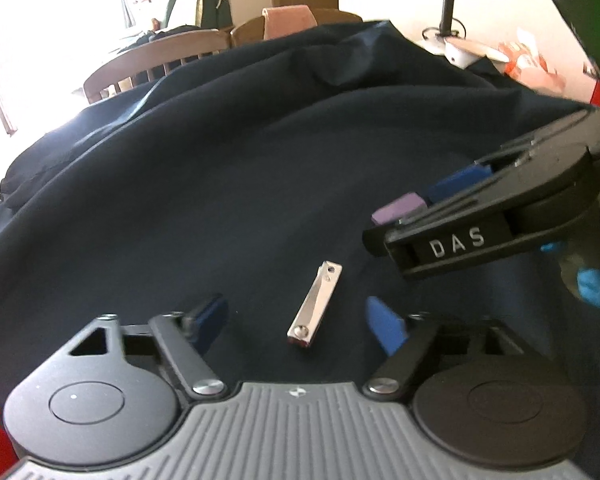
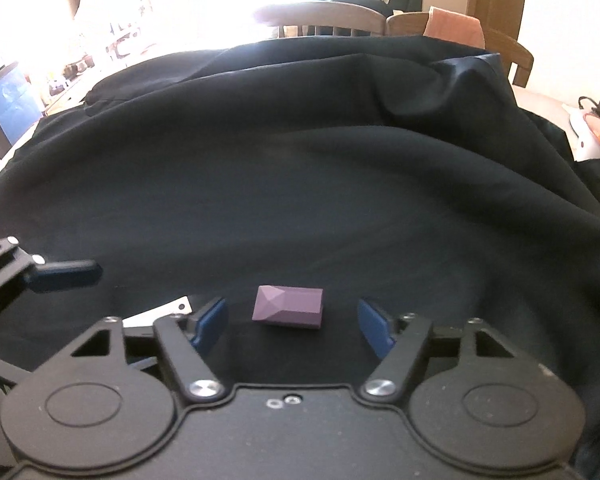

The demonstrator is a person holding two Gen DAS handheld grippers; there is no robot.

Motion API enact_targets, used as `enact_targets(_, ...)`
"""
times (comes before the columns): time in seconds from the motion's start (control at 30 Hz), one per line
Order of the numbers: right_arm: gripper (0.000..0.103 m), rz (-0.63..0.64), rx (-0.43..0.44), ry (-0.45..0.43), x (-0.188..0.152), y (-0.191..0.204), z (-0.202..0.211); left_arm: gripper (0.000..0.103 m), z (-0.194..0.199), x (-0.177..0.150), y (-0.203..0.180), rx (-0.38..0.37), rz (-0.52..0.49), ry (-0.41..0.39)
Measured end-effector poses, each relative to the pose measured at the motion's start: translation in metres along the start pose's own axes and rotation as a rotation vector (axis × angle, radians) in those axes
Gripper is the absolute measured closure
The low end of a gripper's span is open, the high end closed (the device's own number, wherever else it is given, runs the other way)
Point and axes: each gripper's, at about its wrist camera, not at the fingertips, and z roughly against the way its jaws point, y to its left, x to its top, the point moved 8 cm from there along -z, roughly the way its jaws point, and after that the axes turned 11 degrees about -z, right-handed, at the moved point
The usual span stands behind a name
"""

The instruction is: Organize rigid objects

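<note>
A silver nail clipper point(image 1: 314, 305) lies on the dark cloth point(image 1: 240, 168) between the open fingers of my left gripper point(image 1: 298, 322), apart from both pads. A purple faceted block point(image 2: 288, 306) lies on the cloth between the open fingers of my right gripper point(image 2: 292, 320), touching neither pad. In the left wrist view the right gripper point(image 1: 404, 212) comes in from the right with the purple block point(image 1: 396, 208) at its tip. In the right wrist view the left gripper's finger point(image 2: 66, 276) and the clipper's end point(image 2: 172, 307) show at the left.
The dark cloth point(image 2: 300, 160) covers the whole table in folds. Wooden chairs point(image 1: 156, 60) stand behind it. A lamp base and stem point(image 1: 448, 28) and red-white packaging point(image 1: 532, 64) sit at the far right. A blue-gloved hand point(image 1: 596, 284) holds the right gripper.
</note>
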Motion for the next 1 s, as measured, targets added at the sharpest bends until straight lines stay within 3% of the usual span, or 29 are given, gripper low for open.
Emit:
enact_targets(0.07,0.049,0.002,-0.001,-0.004,0.002,0.001,0.0,0.042,0.0,0.0,-0.001,-0.015,0.007,-0.009)
enact_targets(0.23,0.064,0.011,-0.009,-0.012,0.001,0.005,0.0,0.071,0.003,0.0,-0.004,-0.044,0.009,-0.014)
enact_targets(0.3,0.066,0.005,-0.007,-0.014,0.0,0.004,0.0,0.073,0.003,0.0,-0.005,-0.049,0.017,-0.008)
enact_targets(0.37,0.067,-0.002,-0.004,-0.015,0.001,0.004,0.001,0.085,0.004,0.0,-0.003,-0.054,0.036,-0.004)
enact_targets(0.43,0.067,-0.007,-0.002,-0.016,0.0,0.004,0.001,0.09,0.005,-0.001,-0.002,-0.063,0.054,0.003)
enact_targets(1.0,0.068,-0.064,0.066,-0.017,-0.009,0.009,0.043,0.092,0.028,-0.011,0.005,-0.078,0.174,0.044)
